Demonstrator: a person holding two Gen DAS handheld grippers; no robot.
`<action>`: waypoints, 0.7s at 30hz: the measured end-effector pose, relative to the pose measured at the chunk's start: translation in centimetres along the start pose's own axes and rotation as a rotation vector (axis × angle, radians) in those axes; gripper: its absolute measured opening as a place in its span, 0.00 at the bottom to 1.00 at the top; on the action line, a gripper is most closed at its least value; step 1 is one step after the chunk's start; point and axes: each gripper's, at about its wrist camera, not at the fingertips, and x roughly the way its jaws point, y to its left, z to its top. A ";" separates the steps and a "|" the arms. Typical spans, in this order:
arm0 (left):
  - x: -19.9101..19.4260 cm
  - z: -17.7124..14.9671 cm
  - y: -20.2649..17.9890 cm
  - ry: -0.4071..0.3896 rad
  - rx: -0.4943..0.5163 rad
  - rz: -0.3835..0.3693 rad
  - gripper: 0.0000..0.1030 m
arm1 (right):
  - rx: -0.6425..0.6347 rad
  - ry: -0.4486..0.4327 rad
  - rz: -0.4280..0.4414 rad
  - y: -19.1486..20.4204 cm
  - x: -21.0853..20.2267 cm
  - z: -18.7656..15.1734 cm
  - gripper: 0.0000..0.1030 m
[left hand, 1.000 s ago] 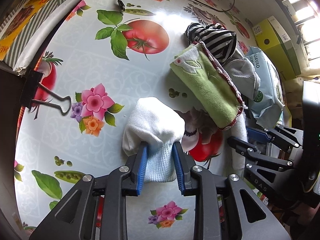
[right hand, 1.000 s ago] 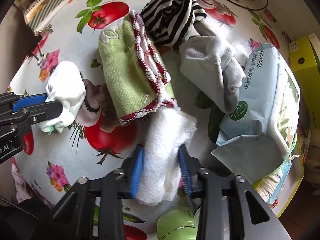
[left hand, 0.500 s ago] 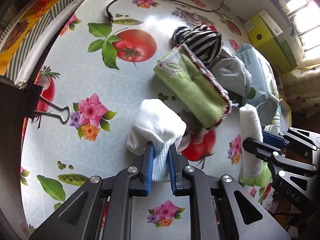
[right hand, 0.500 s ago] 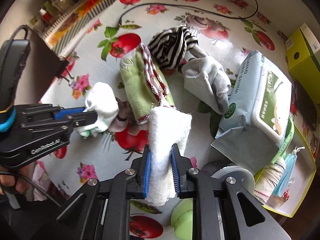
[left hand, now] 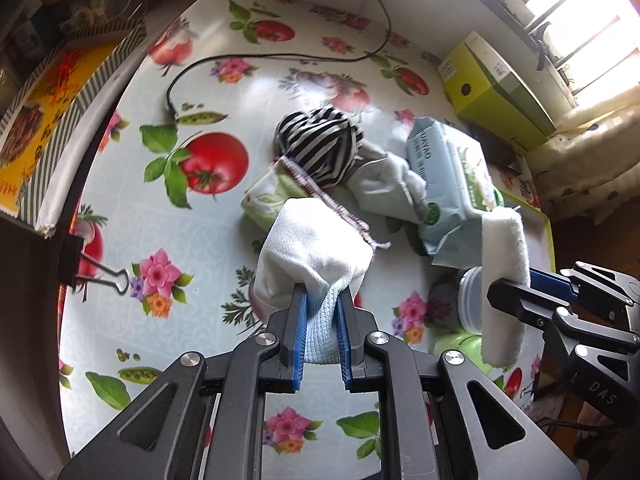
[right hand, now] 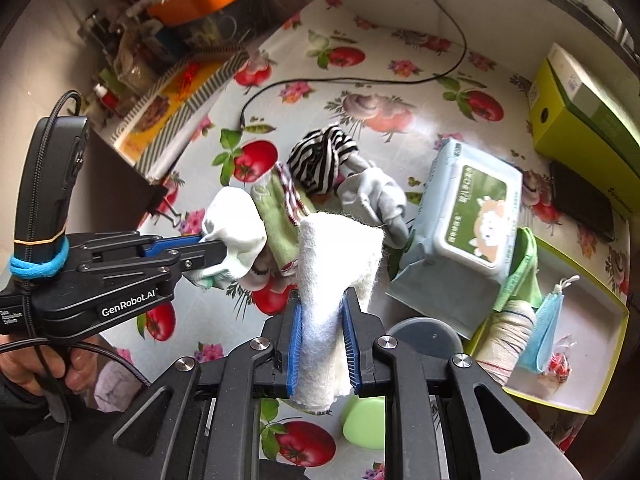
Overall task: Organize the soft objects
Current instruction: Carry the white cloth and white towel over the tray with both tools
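My left gripper (left hand: 322, 330) is shut on a white knitted sock (left hand: 314, 248), lifted above the flowered tablecloth. The right wrist view shows the same sock (right hand: 236, 228) at the left gripper's tips (right hand: 218, 254). My right gripper (right hand: 322, 344) is shut on a folded white fluffy cloth (right hand: 336, 264), also off the table; in the left wrist view that cloth (left hand: 504, 280) hangs at the right. On the table below lie a green towel with a red-white edge (right hand: 278, 208), a black-and-white striped cloth (left hand: 320, 146) and a grey sock (right hand: 376, 196).
A pale blue pack of wet wipes (right hand: 468, 216) lies right of the pile. A yellow-green tray (right hand: 592, 364) at the right edge holds a rolled cloth and a blue mask. A green box (left hand: 492, 88), a black cable (left hand: 280, 58), a grey jar lid (right hand: 428, 336), a binder clip (left hand: 96, 268).
Both grippers closed on their cloths and rose from the table, so the sock and the fluffy cloth now hang clear of the pile, which looks smaller and farther below.
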 end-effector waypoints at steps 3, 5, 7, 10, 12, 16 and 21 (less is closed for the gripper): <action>-0.6 0.5 -1.5 -0.015 0.032 0.000 0.14 | 0.022 -0.026 0.002 -0.8 -1.2 -0.2 0.17; -0.7 0.8 -2.1 -0.020 0.048 0.001 0.14 | 0.037 -0.040 0.000 -1.4 -2.0 -0.5 0.17; -1.0 1.1 -2.8 -0.028 0.065 0.002 0.14 | 0.052 -0.053 -0.002 -2.0 -2.7 -0.7 0.17; -1.1 1.4 -3.7 -0.034 0.086 0.005 0.14 | 0.073 -0.067 -0.006 -2.8 -3.4 -1.1 0.17; -1.2 1.5 -4.4 -0.036 0.101 0.005 0.14 | 0.088 -0.075 -0.007 -3.3 -3.8 -1.4 0.17; -1.5 1.6 -5.6 -0.041 0.130 0.004 0.14 | 0.109 -0.096 -0.007 -4.2 -4.9 -2.0 0.17; -1.5 1.8 -6.9 -0.042 0.157 0.004 0.14 | 0.136 -0.117 -0.012 -5.3 -5.9 -2.6 0.17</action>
